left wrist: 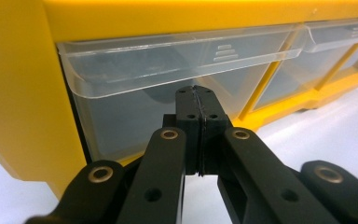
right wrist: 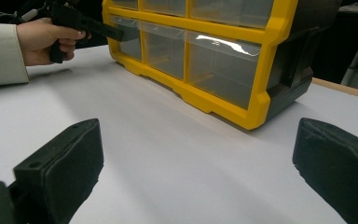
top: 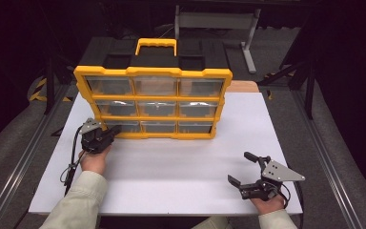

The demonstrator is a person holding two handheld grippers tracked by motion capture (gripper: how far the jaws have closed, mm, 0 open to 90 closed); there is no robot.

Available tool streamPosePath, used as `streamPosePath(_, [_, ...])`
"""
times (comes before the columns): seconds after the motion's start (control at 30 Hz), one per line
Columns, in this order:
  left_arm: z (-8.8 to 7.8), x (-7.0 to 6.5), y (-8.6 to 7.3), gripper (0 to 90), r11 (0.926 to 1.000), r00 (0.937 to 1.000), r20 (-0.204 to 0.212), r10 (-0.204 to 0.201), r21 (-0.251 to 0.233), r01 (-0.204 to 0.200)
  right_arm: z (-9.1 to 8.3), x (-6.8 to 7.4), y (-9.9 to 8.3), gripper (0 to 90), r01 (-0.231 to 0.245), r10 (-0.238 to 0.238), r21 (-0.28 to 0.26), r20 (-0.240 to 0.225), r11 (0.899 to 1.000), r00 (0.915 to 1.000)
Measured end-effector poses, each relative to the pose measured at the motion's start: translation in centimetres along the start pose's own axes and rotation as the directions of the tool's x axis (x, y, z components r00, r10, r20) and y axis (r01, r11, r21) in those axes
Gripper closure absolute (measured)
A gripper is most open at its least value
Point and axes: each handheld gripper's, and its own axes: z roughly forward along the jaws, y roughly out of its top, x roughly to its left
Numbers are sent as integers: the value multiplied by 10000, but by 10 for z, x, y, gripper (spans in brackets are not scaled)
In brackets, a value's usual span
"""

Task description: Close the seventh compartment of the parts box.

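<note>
White table (top: 171, 167): left gripper (top: 116, 129) closed at organizer's (top: 155, 71) bottom-left drawer (left wrist: 168, 88)

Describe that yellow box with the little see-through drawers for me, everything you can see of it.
The yellow and black plastic drawer cabinet stands upright on the white table, toward its far side. Its yellow frame holds nine clear plastic drawers in three rows of three, all looking shut, contents unclear. A yellow carry handle tops its black body. The left gripper, shut, sits at the bottom-left drawer, just under its lip.
</note>
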Motion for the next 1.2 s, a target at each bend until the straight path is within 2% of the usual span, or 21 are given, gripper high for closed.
streamPosePath(0.07, [0,0,0,889,10000,10000,-39,-61,-28,61,0,0,0,24,-2,2,-16,-17,10000,10000])
streamPosePath(0.2, [1,-1,0,888,10000,9999,-123,87,-5,-87,0,0,0,25,-17,17,14,-15,10000,10000])
streamPosePath(0.37, [0,-1,0,888,10000,10000,-80,10,59,-10,0,0,0,25,-9,9,-16,-8,10000,10000])
streamPosePath(0.53, [-4,-2,2,890,9997,9995,316,55,245,-63,1,0,0,25,-22,22,17,-10,10000,10000])
streamPosePath(0.73, [-20,-10,7,873,9979,9950,812,579,232,-600,1,0,0,25,-32,32,-19,26,10000,10000])
streamPosePath(0.97, [-43,-19,11,755,9949,9840,1475,1004,-111,-999,2,-1,0,25,-59,60,-10,46,10000,10000])
streamPosePath(1.0, [-48,-22,12,709,9933,9795,1652,1152,-141,-1145,1,-1,0,25,-35,34,31,100,10000,9999])
streamPosePath(1.07, [-54,-26,12,651,9917,9754,1793,1283,-215,-1265,1,-1,0,25,-60,60,23,84,10000,9999])
streamPosePath(1.2, [-65,-31,13,442,9913,9702,2030,1320,-282,-1289,1,-2,0,25,-66,66,31,90,10000,9999])
